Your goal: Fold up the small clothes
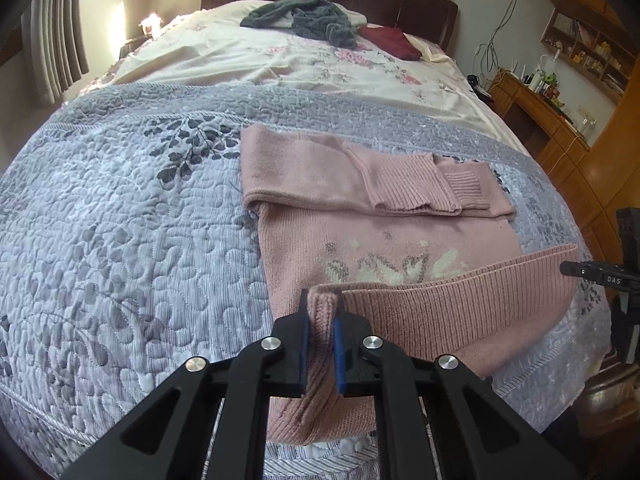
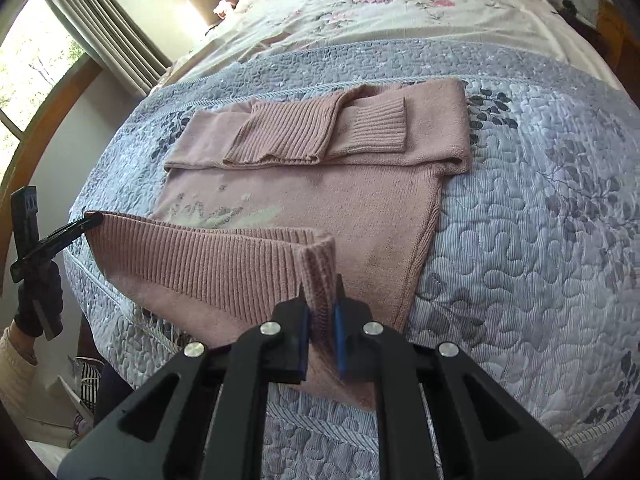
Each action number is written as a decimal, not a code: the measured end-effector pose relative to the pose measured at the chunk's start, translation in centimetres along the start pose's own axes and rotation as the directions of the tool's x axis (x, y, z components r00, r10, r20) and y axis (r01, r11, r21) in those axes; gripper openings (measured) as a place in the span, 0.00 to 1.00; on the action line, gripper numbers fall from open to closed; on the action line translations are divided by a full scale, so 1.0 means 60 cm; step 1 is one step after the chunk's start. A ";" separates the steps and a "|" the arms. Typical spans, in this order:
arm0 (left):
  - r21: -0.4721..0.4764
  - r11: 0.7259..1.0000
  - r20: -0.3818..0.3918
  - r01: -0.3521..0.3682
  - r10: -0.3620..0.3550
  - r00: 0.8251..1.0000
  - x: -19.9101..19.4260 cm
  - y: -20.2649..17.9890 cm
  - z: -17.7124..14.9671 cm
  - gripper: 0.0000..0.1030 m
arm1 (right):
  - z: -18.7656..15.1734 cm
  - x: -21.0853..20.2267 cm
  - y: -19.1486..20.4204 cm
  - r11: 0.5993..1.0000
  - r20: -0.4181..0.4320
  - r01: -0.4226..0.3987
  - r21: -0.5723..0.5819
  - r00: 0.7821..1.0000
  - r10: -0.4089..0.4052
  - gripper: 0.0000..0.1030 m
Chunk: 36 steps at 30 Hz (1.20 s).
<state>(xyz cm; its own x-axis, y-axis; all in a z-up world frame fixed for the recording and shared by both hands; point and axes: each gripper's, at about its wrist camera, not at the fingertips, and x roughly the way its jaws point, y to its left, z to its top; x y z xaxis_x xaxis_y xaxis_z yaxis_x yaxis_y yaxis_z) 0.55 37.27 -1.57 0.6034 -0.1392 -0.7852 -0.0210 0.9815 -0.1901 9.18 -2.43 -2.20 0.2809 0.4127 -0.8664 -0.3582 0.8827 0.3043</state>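
Note:
A pink knit sweater [image 1: 360, 236] [image 2: 320, 200] lies on the grey quilt, both sleeves folded across its upper part. Its ribbed hem [image 1: 460, 304] [image 2: 200, 256] is lifted off the bed and stretched between the two grippers. My left gripper [image 1: 323, 300] is shut on the hem's left corner. My right gripper [image 2: 320, 284] is shut on the hem's right corner. In the left wrist view the right gripper [image 1: 600, 276] shows at the far right edge. The right wrist view catches the left gripper [image 2: 68, 228] at the far left, held by a gloved hand [image 2: 38, 300].
The grey leaf-patterned quilt [image 1: 120, 220] [image 2: 540, 220] covers the near bed. Beyond it lies a floral sheet [image 1: 280, 64] with a dark grey garment [image 1: 308, 20] and a red cloth [image 1: 392, 40]. A wooden desk and shelves [image 1: 560, 100] stand right; a window [image 2: 32, 64] is left.

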 end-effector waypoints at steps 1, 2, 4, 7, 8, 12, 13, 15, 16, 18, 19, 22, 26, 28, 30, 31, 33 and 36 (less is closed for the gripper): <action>0.001 1.000 0.018 -0.001 0.001 1.000 -0.006 -0.003 0.013 0.09 | 0.006 -0.011 0.002 1.000 0.017 0.002 -0.002 1.000 -0.002 0.08; -0.001 1.000 0.035 0.001 -0.001 0.999 -0.010 -0.007 0.027 0.09 | 0.012 -0.020 0.002 1.000 0.032 0.000 -0.002 0.999 0.000 0.08; -0.009 1.000 0.067 0.007 -0.006 0.998 -0.017 -0.012 0.056 0.09 | 0.035 -0.037 0.002 1.000 0.062 -0.008 0.006 0.998 0.008 0.08; -0.014 1.000 0.112 -0.001 0.002 0.994 -0.019 -0.016 0.106 0.09 | 0.077 -0.057 0.001 1.000 0.107 -0.008 0.019 0.994 0.006 0.08; -0.014 1.000 0.126 -0.008 0.010 0.992 -0.017 -0.017 0.125 0.09 | 0.093 -0.061 -0.001 1.000 0.120 -0.004 0.021 0.993 0.002 0.08; -0.043 0.999 0.157 -0.017 0.024 0.987 0.003 -0.013 0.191 0.09 | 0.155 -0.064 -0.011 1.000 0.154 0.012 0.029 0.988 -0.016 0.08; -0.047 0.999 0.161 -0.020 0.027 0.987 0.010 -0.012 0.206 0.09 | 0.171 -0.062 -0.015 0.999 0.159 0.017 0.033 0.987 -0.022 0.08; -0.046 0.998 0.165 -0.034 0.041 0.985 0.029 -0.010 0.236 0.09 | 0.198 -0.056 -0.022 0.999 0.167 0.025 0.043 0.985 -0.032 0.08; -0.045 0.998 0.166 -0.042 0.049 0.985 0.038 -0.010 0.250 0.09 | 0.212 -0.051 -0.027 0.998 0.169 0.026 0.049 0.985 -0.034 0.08; -0.041 0.997 0.166 -0.060 0.066 0.984 0.060 -0.010 0.275 0.09 | 0.239 -0.040 -0.036 0.997 0.172 0.037 0.062 0.984 -0.047 0.08; -0.040 0.997 0.166 -0.068 0.074 0.983 0.072 -0.009 0.288 0.09 | 0.252 -0.032 -0.043 0.997 0.173 0.044 0.068 0.983 -0.055 0.08; -0.039 0.996 0.156 -0.083 0.088 0.984 0.112 -0.006 0.319 0.09 | 0.289 -0.001 -0.069 0.994 0.164 0.050 0.102 0.984 -0.066 0.08; -0.023 0.994 0.122 -0.107 0.109 0.987 0.181 -0.002 0.344 0.09 | 0.323 0.057 -0.102 0.989 0.126 0.069 0.129 0.988 -0.085 0.08; -0.006 0.992 0.095 -0.123 0.123 0.988 0.218 -0.001 0.347 0.09 | 0.331 0.089 -0.116 0.987 0.100 0.083 0.136 0.990 -0.097 0.08; 0.001 0.991 0.064 -0.132 0.132 0.989 0.255 0.003 0.345 0.09 | 0.336 0.122 -0.130 0.985 0.071 0.098 0.141 0.991 -0.109 0.08; 0.001 0.990 0.049 -0.138 0.138 0.989 0.272 0.006 0.344 0.09 | 0.337 0.137 -0.136 0.984 0.058 0.103 0.143 0.992 -0.113 0.08; 0.001 0.989 0.031 -0.150 0.150 0.988 0.299 0.013 0.338 0.09 | 0.338 0.165 -0.147 0.983 0.035 0.116 0.145 0.992 -0.122 0.08; -0.010 0.987 0.013 -0.158 0.158 0.987 0.330 0.024 0.334 0.09 | 0.337 0.194 -0.163 0.980 0.020 0.114 0.163 0.993 -0.119 0.08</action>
<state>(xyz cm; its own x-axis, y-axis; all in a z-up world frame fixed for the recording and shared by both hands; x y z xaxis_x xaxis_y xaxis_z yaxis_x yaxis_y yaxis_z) 28.45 38.53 -5.60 0.6031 0.0199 -0.7974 -0.1244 0.9898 -0.0694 33.99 -1.73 -7.26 0.3392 0.3089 -0.8886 -0.1734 0.9489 0.2637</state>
